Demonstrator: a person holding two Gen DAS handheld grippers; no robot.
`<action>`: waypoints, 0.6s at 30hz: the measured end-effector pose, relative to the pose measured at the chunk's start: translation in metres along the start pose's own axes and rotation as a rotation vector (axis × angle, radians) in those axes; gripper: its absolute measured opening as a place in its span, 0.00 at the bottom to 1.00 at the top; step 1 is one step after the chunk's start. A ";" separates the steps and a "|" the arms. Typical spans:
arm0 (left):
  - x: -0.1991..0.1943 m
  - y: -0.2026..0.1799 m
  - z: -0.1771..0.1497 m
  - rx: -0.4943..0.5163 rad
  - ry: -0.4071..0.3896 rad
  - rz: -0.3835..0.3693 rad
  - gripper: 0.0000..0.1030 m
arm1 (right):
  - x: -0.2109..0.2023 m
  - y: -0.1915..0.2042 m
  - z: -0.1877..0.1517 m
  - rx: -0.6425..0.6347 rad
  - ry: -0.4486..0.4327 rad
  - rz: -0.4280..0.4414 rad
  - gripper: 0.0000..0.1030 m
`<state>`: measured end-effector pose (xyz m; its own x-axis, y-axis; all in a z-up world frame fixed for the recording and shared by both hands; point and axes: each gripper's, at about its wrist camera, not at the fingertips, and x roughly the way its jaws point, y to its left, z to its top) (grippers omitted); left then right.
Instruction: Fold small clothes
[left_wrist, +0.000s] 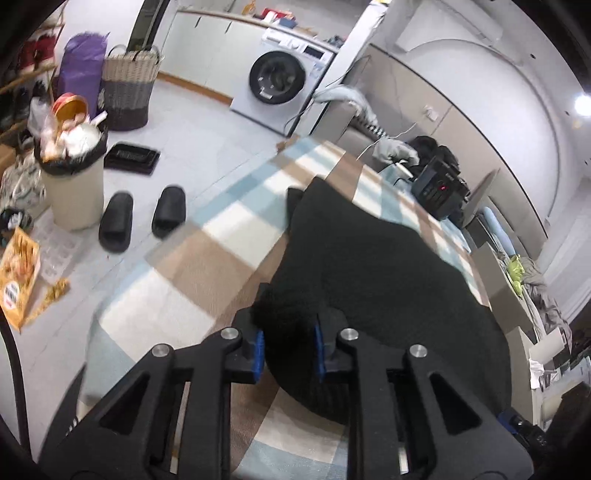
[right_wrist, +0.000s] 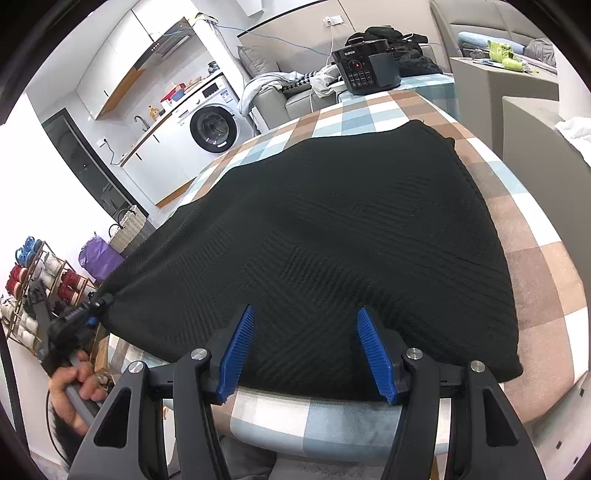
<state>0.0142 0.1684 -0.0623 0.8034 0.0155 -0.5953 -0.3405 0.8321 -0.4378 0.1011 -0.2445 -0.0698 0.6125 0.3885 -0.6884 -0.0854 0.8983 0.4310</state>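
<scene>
A black knitted garment (right_wrist: 332, 240) lies spread on the checked tablecloth (right_wrist: 546, 280). My left gripper (left_wrist: 289, 345) is shut on the garment's near left corner (left_wrist: 284, 317), with bunched fabric pinched between its blue pads. In the right wrist view the left gripper (right_wrist: 96, 304) holds that corner raised off the table's left edge, and the cloth is stretched toward it. My right gripper (right_wrist: 306, 354) stands open over the garment's near hem. The fabric lies under and between its blue pads (right_wrist: 375, 354), and they do not press on it.
A dark electric cooker (right_wrist: 364, 66) stands at the table's far end. A person's hand (right_wrist: 74, 391) grips the left tool's handle. On the floor to the left are a full waste bin (left_wrist: 74, 177), black slippers (left_wrist: 116, 221) and a woven basket (left_wrist: 127, 88). Boxes (right_wrist: 532, 122) stand right of the table.
</scene>
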 end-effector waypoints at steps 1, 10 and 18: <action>-0.005 -0.003 0.004 0.013 -0.011 -0.003 0.16 | 0.002 0.000 -0.001 0.002 0.007 0.003 0.58; -0.044 -0.093 0.039 0.279 -0.112 -0.191 0.11 | 0.001 -0.006 0.001 0.006 0.002 0.012 0.58; -0.026 -0.249 -0.029 0.647 0.056 -0.537 0.11 | -0.019 -0.026 0.002 0.046 -0.036 -0.038 0.58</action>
<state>0.0638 -0.0554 0.0421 0.7451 -0.4864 -0.4563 0.4416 0.8725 -0.2090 0.0927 -0.2758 -0.0666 0.6422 0.3463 -0.6839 -0.0264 0.9016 0.4317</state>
